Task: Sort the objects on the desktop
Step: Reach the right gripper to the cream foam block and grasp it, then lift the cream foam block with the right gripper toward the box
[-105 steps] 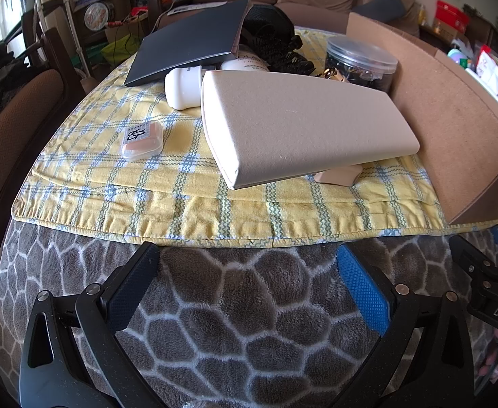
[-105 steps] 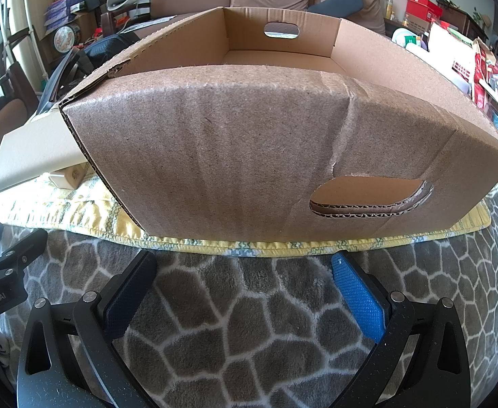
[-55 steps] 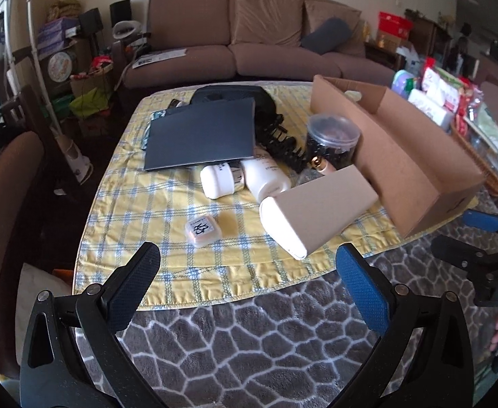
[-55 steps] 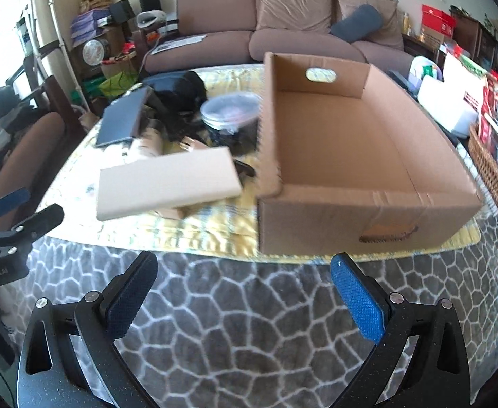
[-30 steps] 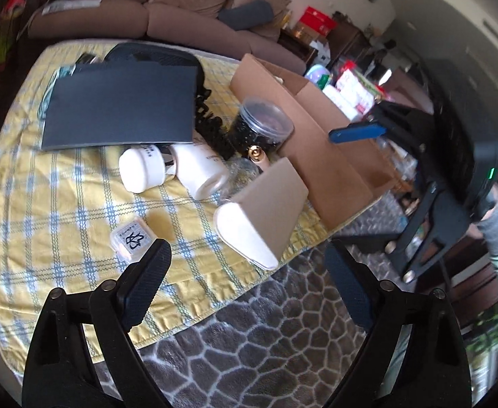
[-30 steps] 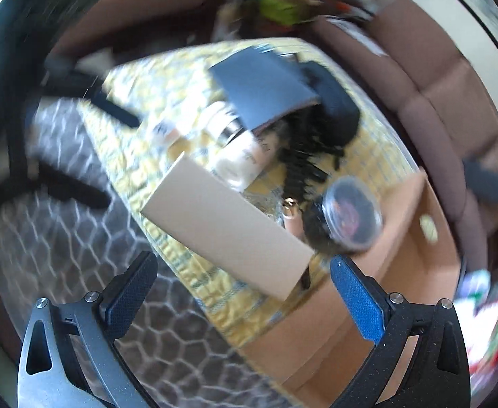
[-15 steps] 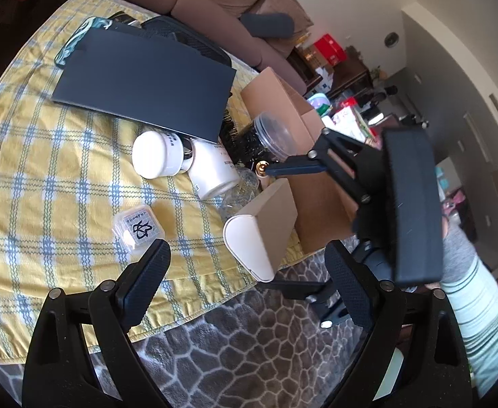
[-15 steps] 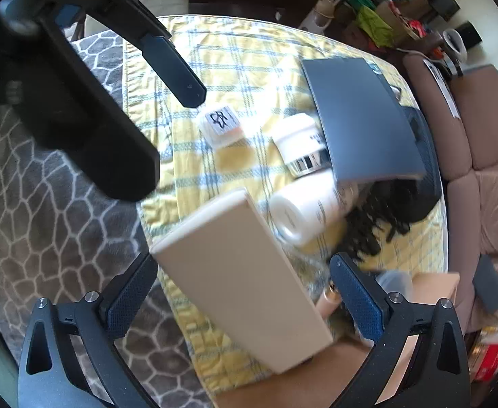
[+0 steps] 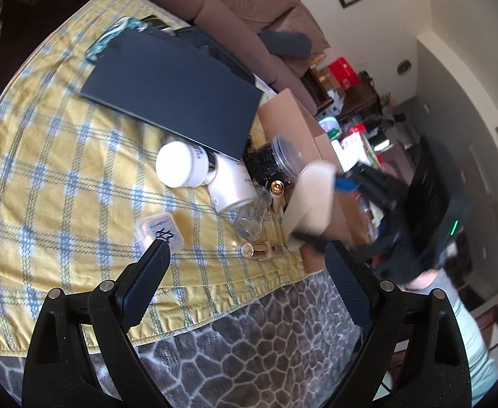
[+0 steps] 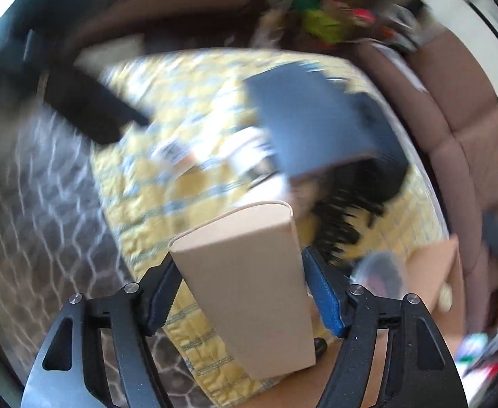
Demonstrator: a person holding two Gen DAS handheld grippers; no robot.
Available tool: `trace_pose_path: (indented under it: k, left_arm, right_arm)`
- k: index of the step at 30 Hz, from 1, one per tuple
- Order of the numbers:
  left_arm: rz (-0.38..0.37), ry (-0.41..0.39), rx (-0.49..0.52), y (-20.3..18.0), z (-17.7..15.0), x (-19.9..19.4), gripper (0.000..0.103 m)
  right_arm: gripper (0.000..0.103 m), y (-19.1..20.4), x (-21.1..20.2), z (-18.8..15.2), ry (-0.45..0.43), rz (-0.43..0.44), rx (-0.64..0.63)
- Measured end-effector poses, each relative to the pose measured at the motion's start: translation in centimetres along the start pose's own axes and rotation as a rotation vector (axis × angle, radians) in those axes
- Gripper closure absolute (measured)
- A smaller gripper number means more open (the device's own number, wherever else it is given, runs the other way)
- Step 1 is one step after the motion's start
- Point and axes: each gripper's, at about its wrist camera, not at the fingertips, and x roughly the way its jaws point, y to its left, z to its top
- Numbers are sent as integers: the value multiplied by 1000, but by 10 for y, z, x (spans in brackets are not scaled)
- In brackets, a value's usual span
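beige box (image 10: 245, 292), seemingly touched by closing right gripper (image 10: 238, 292)

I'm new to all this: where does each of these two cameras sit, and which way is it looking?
Left wrist view: it rides on the left gripper, looking forward and down over its open fingers at the yellow checked cloth, white jar and black folder; the person's sleeve shows.
Right wrist view: it rides on the right gripper, looking steeply down; its jaws are closing around the beige box.
Shared: the beige box, black folder, cloth and cardboard box; the left view also catches the right gripper.
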Motion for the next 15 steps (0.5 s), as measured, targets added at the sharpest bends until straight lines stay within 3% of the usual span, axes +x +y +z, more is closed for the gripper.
trace_pose_path:
  k: [8,15]
  left_arm:
    - [30,59,249,-47,-22,33,11]
    - [-141,189,196,-59,-45,73,11]
  right_arm:
    - [35,-60,-62,-48,-271,43,502]
    - [36,-61,-93,-84,-408,61,715]
